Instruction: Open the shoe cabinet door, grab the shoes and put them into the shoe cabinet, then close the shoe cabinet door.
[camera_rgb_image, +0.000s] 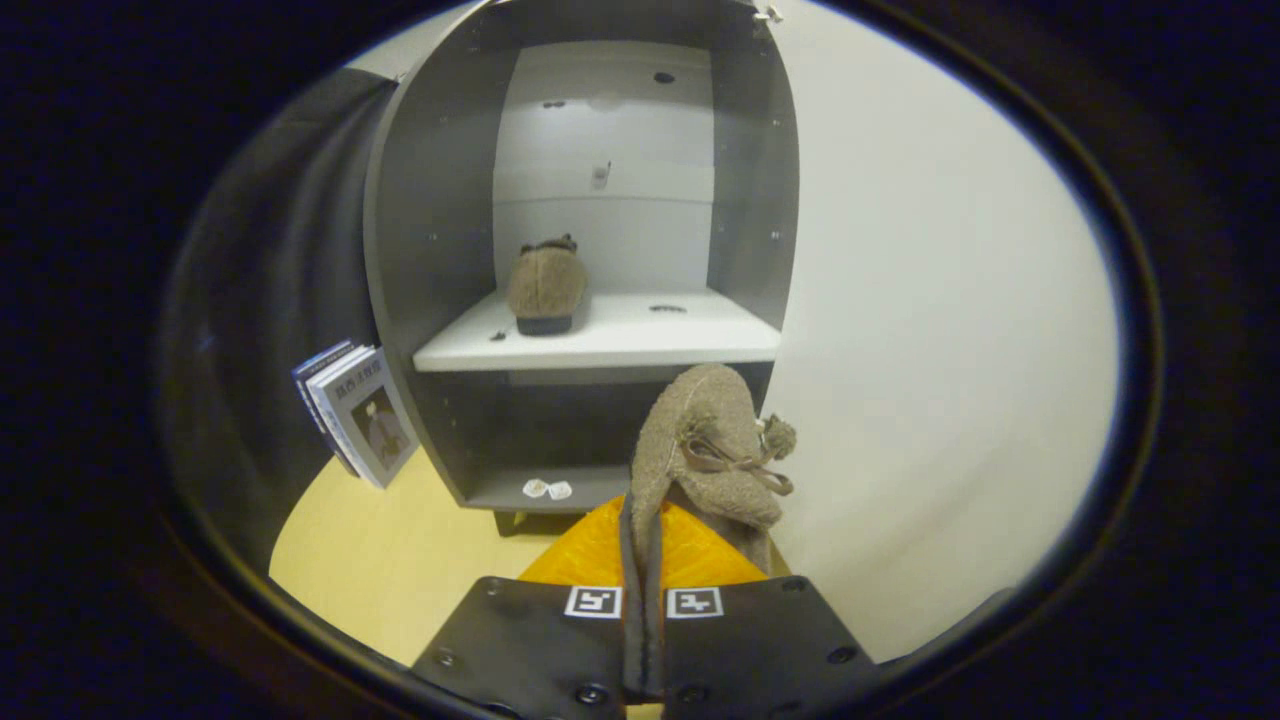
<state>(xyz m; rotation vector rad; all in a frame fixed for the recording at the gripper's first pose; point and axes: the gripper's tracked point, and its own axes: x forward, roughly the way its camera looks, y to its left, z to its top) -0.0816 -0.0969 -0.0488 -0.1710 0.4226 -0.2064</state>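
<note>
A: Books (352, 412) lean against the shoe cabinet's (420, 240) left outer wall, standing on the pale yellow floor (380, 560). Worth noting, or just clutter?

B: Clutter, but keep the swing away from them. Next across, the cabinet stands open, and the first shoe (545, 285) already sits on the left part of the white shelf (650, 340), toe pointing out at us.

A: So the free spot is the right half of that shelf.

B: Yes. The gripper (642, 560) is clenched on the second shoe (705, 450): both fingers press its dark sole edge between them, and the shoe hangs ahead of the fingers, below shelf level, with its bow and pom-pom turned to the right.

A: How would you place it well?

B: I'd lift until the sole clears the shelf's front lip, then go in straight, aiming right of the first shoe so the two don't knock. The grip is on a thin edge, so I judge the shoe may swing; slow moves help. Set the sole flat before letting go.

A: And to the right?

B: The open door (930, 330), a broad white panel just beside the shoe. Mind it doesn't catch the pom-pom; it gets closed afterwards.
</note>
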